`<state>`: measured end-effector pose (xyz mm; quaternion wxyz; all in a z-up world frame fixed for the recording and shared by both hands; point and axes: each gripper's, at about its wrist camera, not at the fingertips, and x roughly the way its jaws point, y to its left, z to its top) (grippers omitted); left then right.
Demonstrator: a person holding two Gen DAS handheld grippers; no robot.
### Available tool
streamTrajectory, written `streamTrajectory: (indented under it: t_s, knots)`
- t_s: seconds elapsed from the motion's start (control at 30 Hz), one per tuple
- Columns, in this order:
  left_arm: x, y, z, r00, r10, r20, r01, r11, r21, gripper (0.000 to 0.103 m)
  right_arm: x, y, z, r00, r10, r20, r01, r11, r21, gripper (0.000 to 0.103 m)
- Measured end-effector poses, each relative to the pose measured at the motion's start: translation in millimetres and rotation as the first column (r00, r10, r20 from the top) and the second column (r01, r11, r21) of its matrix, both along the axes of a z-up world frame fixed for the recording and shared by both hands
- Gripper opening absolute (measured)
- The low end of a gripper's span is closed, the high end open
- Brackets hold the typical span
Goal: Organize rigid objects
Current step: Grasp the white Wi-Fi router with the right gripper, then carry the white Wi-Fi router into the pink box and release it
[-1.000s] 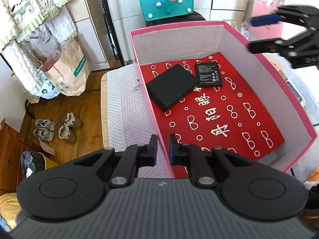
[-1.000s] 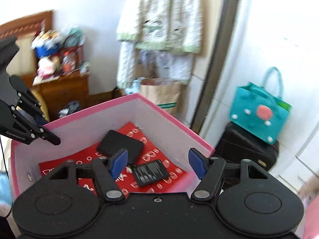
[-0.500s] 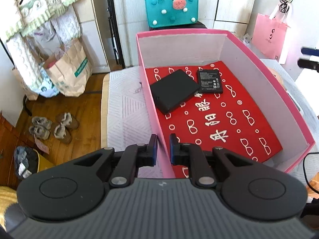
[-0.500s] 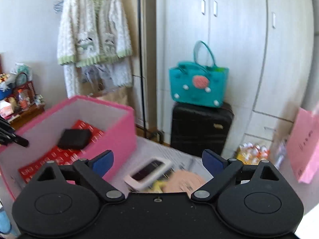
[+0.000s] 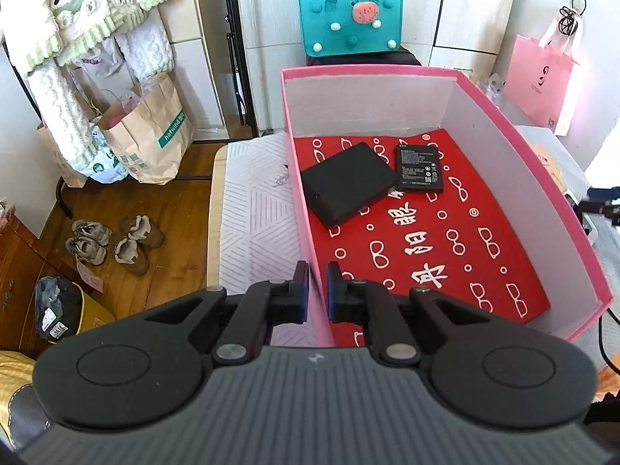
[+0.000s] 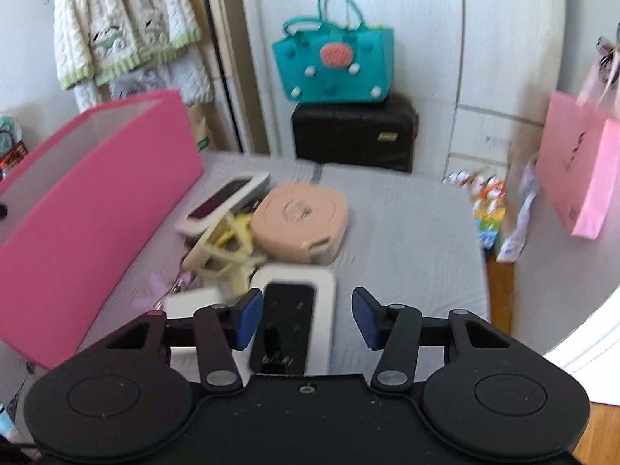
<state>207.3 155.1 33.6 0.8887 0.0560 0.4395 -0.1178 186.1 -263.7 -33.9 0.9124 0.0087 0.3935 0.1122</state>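
Note:
A pink box (image 5: 523,155) with a red patterned lining holds a black flat case (image 5: 345,186) and a black battery (image 5: 420,168). My left gripper (image 5: 317,290) is shut on the box's near left wall. In the right wrist view the pink box (image 6: 97,213) stands at the left. My right gripper (image 6: 306,317) hangs low over a white device with a black face (image 6: 290,310). Its jaws are closing with the device between them, and the right pad is still apart from it. Beyond lie a white device with a dark screen (image 6: 224,201), a peach round case (image 6: 302,217) and yellow clips (image 6: 228,248).
The box and the loose items rest on a grey-white quilted bed (image 6: 407,232). A teal bag (image 6: 337,66) sits on a black suitcase (image 6: 352,131) behind it. A pink paper bag (image 6: 581,170) hangs at the right. Shoes (image 5: 112,240) and paper bags (image 5: 151,135) stand on the wooden floor at the left.
My right gripper swung out of the box, to the right and down over the pile on the bed, and its jaws widened, then narrowed. The left gripper kept its hold on the box wall.

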Motion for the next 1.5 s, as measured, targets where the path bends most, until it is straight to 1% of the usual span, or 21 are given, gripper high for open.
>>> streamTrajectory:
  t_s: [0.1, 0.2, 0.23, 0.3, 0.37, 0.43, 0.57, 0.73, 0.8, 0.9, 1.03, 1.27, 1.4, 1.5]
  knots:
    - [0, -2, 1, 1.000, 0.003, 0.004, -0.003, 1.000, 0.012, 0.009, -2, 7, -7, 0.999, 0.029, -0.015, -0.029, 1.000, 0.004, 0.057]
    - [0, -3, 2, 1.000, 0.004, 0.003, -0.004, 1.000, 0.016, 0.009, -1, 17, -11, 1.000, 0.031, -0.001, -0.031, 0.998, -0.057, 0.061]
    - [0, -3, 1, 1.000, 0.003, 0.004, -0.003, 1.000, 0.018, 0.009, 1, 18, -12, 0.999, 0.031, -0.006, -0.032, 0.998, -0.050, 0.064]
    - [0, -4, 0, 1.000, 0.005, 0.007, -0.006, 1.000, 0.022, 0.009, 4, 19, -16, 0.999, 0.026, -0.021, -0.027, 0.999, -0.041, 0.066]
    - [0, -4, -1, 1.000, 0.005, 0.011, -0.005, 1.000, 0.026, 0.009, 5, 21, -22, 0.999, 0.030, -0.043, -0.033, 0.997, -0.069, 0.067]
    - [-2, -5, -1, 1.000, 0.001, 0.019, -0.002, 1.000, 0.031, 0.009, 1, 24, -22, 0.999, 0.033, -0.017, -0.034, 0.994, -0.102, 0.067]
    - [-4, -8, -3, 0.999, -0.005, 0.035, 0.003, 0.999, 0.053, 0.008, -3, 19, -20, 1.000, 0.023, -0.007, -0.024, 0.994, -0.108, 0.066]
    - [-4, -8, -5, 1.000, -0.011, 0.019, 0.010, 0.999, 0.053, 0.008, -5, 14, -22, 0.999, 0.032, -0.018, -0.033, 0.995, -0.090, 0.067]
    - [-5, -8, -7, 1.000, -0.013, 0.027, 0.011, 0.998, 0.057, 0.008, -3, 12, -22, 0.999, 0.031, -0.019, -0.032, 0.996, -0.079, 0.067]
    - [-7, -6, -8, 0.999, -0.002, 0.036, 0.000, 0.999, 0.036, 0.008, 0, 13, -21, 0.999, 0.034, -0.016, -0.035, 0.996, -0.087, 0.066]
    - [-9, -3, -8, 0.999, 0.005, 0.040, -0.006, 1.000, 0.016, 0.008, -6, 19, -15, 0.999, 0.039, 0.004, -0.038, 0.991, -0.129, 0.066]
    - [-8, -4, -7, 0.999, -0.007, 0.039, 0.007, 1.000, 0.019, 0.009, -16, 24, 2, 0.998, 0.033, 0.047, -0.025, 0.986, -0.165, 0.066]
    - [-7, -5, -6, 0.999, -0.028, 0.029, 0.027, 0.999, 0.031, 0.009, -20, 36, 25, 0.992, 0.070, 0.104, -0.050, 0.982, -0.185, 0.066]
    - [-5, -1, -6, 0.999, -0.028, 0.018, 0.027, 1.000, 0.006, 0.009, -22, 46, 48, 0.980, 0.118, 0.159, -0.090, 0.980, -0.176, 0.066]
